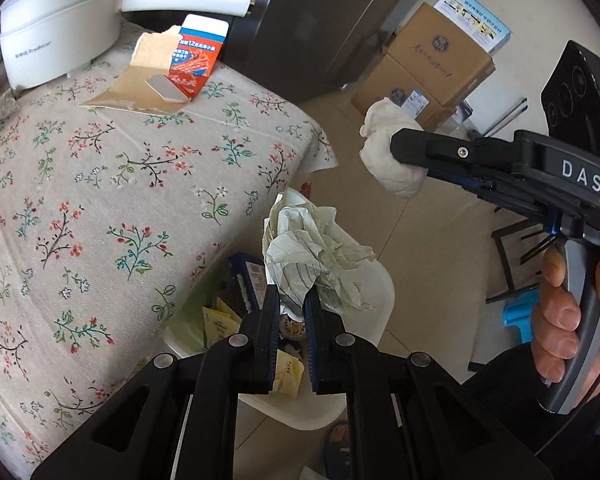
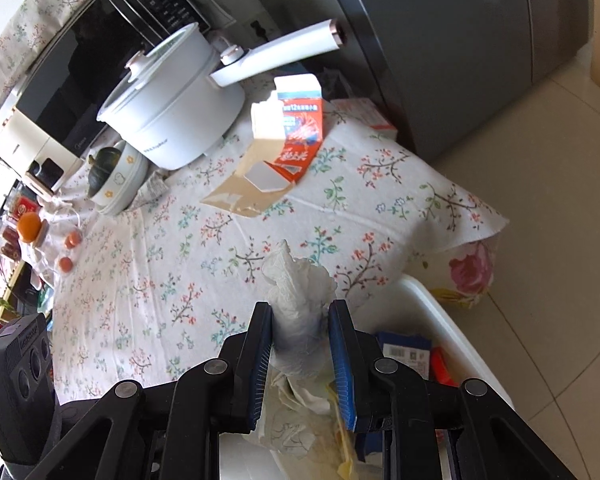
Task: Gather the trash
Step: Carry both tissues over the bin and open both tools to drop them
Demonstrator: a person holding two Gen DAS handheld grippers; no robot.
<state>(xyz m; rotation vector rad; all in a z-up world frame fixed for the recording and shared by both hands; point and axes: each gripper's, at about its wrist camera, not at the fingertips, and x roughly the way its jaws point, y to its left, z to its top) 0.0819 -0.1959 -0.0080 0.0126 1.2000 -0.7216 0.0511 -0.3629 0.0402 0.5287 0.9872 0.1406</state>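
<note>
My left gripper [image 1: 292, 300] is shut on a crumpled pale green paper [image 1: 312, 252], held just above a white trash bin [image 1: 384, 292] on the floor beside the table. Yellow packets and a blue box lie inside the bin. To the upper right, my right gripper [image 1: 396, 148] is shut on a white tissue wad [image 1: 388, 160], with a hand [image 1: 568, 312] on its handle. In the right wrist view the right gripper [image 2: 300, 312] pinches the tissue wad [image 2: 300, 292] over the table's edge, and the bin [image 2: 440, 312] lies below it. A torn red-and-white carton [image 1: 172, 72] lies on the table.
The table has a floral cloth [image 1: 100, 200]. A white pot [image 1: 60, 20] with a long handle stands at its far end, near a microwave [image 2: 80, 60] and bowls [image 2: 116, 184]. A dark appliance [image 1: 320, 20] and stacked cardboard boxes [image 1: 432, 68] stand on the tiled floor beyond.
</note>
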